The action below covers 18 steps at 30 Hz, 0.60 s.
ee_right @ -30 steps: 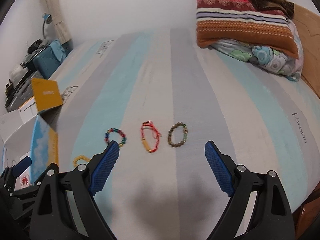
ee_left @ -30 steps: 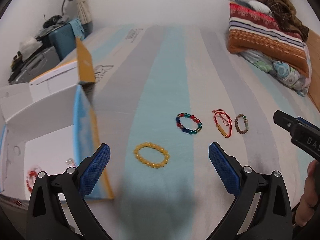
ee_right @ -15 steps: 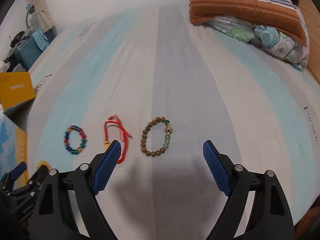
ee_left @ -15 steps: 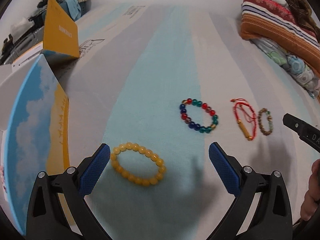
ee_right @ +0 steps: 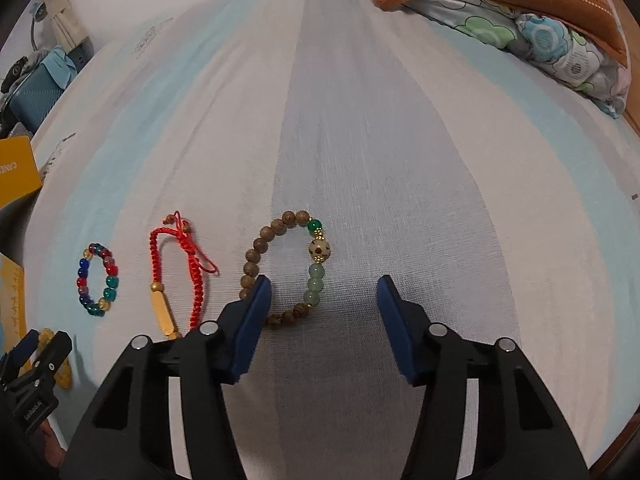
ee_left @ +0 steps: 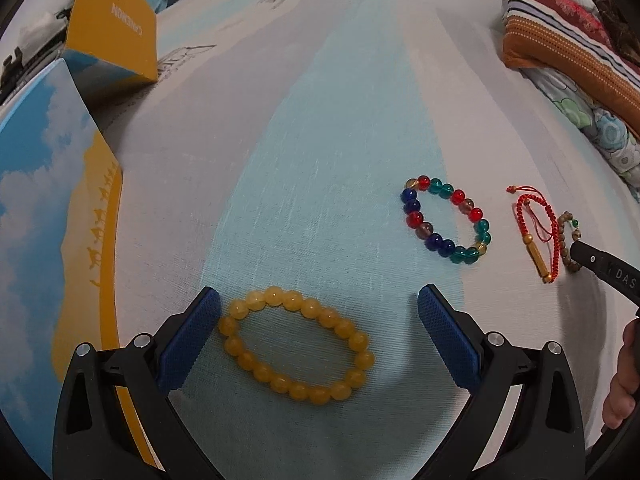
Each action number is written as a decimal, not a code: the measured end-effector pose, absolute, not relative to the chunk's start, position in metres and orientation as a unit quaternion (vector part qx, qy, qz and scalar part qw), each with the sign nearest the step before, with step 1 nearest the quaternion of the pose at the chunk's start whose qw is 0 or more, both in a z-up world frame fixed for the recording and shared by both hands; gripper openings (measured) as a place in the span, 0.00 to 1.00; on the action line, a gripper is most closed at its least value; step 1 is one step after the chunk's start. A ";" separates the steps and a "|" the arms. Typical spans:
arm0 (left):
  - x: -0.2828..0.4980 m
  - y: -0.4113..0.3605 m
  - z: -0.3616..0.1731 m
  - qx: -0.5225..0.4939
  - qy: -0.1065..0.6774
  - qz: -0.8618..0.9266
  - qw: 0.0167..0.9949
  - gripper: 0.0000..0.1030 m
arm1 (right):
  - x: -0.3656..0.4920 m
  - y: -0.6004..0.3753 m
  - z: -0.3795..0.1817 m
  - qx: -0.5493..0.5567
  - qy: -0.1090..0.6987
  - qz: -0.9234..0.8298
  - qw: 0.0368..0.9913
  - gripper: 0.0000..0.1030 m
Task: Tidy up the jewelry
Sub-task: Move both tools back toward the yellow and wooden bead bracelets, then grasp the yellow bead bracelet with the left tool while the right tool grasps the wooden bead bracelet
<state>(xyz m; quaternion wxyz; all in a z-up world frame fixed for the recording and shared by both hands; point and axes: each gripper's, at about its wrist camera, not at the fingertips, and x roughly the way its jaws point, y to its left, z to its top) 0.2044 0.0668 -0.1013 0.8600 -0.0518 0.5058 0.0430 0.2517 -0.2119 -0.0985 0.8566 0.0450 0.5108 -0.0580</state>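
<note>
Several bracelets lie in a row on the striped bed sheet. My left gripper (ee_left: 318, 332) is open low over a yellow bead bracelet (ee_left: 349, 334), which lies between its fingers. A multicoloured glass bead bracelet (ee_left: 416, 218) and a red cord bracelet (ee_left: 554, 236) lie further right. My right gripper (ee_right: 322, 320) is open over the near edge of a brown wooden bead bracelet (ee_right: 253, 258) with green beads; its left finger covers part of that bracelet. The red cord bracelet (ee_right: 198, 276) and the multicoloured bracelet (ee_right: 110, 282) lie to its left.
An open box with a sky-and-sand print (ee_left: 44, 184) stands at the left, its yellow flap (ee_left: 120, 24) raised behind. Striped and floral pillows (ee_right: 520, 12) lie at the far right. A blue case and clutter (ee_right: 32, 92) sit beyond the bed's left side.
Both grippers have moved forward and down towards the sheet. The yellow bracelet now lies between the left fingers, and the wooden bracelet reaches the right gripper's left finger.
</note>
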 end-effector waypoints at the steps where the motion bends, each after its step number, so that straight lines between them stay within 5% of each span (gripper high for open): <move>1: 0.205 0.067 -0.102 -0.052 0.506 0.043 0.860 0.94 | 0.253 -0.213 -0.100 0.044 0.512 -0.059 0.856 0.44; 7: 0.203 0.068 -0.106 -0.040 0.508 0.056 0.858 0.80 | 0.254 -0.212 -0.103 0.037 0.510 -0.060 0.858 0.31; 15: 0.193 0.060 -0.104 -0.020 0.510 0.055 0.858 0.22 | 0.256 -0.208 -0.102 0.029 0.508 -0.066 0.858 0.11; 18: 0.187 0.060 -0.102 -0.030 0.508 0.048 0.859 0.19 | 0.254 -0.207 -0.098 0.028 0.505 -0.067 0.860 0.09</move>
